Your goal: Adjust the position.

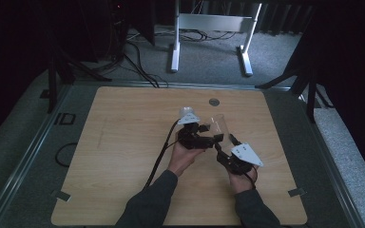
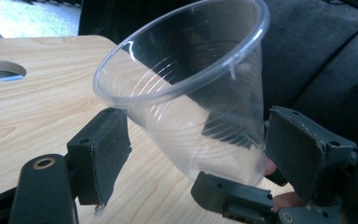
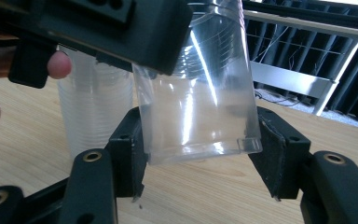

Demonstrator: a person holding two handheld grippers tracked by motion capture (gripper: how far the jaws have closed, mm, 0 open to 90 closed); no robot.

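Keeping your right gripper [image 3: 198, 154] clenched on the clear cup [image 3: 200, 93], draw your released left gripper [image 2: 191, 154] away toward nine o'clock without brushing it.

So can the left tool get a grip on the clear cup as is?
Probably yes: the clear cup sits between the open jaws of the left tool, nothing between pads and wall. The right tool is shut on it, steadying it.
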